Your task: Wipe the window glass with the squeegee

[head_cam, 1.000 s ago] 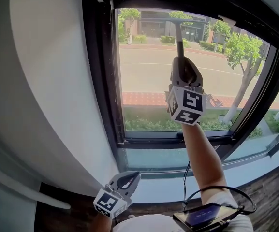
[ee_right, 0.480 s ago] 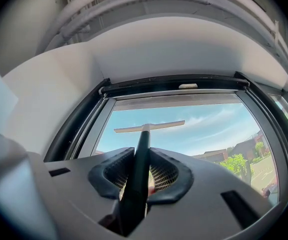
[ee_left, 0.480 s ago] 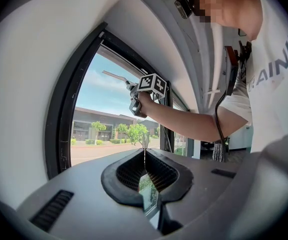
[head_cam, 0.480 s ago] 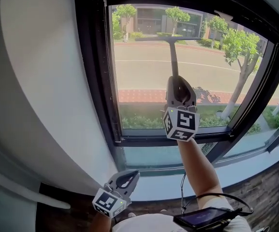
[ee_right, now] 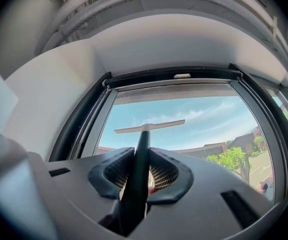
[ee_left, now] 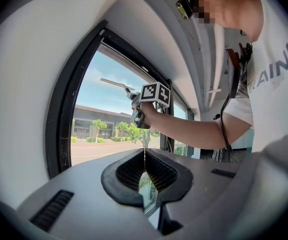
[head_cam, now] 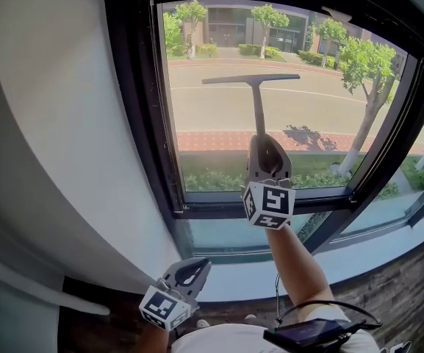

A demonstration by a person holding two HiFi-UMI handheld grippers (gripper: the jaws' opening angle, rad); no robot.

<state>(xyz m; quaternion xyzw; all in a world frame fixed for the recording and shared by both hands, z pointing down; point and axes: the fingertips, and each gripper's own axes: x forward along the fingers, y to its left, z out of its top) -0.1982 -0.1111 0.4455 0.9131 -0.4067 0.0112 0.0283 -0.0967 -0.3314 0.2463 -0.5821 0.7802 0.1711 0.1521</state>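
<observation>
2 claws shown: right claw is clenched on the squeegee handle, blade set against the upper-middle window glass; left claw is closed, empty. Streaks could be left if the blade is tilted off.

A white wall fills the left side. Outside, a road runs past a building and a row of trees, with a brick pavement and a hedge nearer. Below lie a pale sill and a dark wooden floor. A flat dark device with a black cable sits by the person's white shirt.
</observation>
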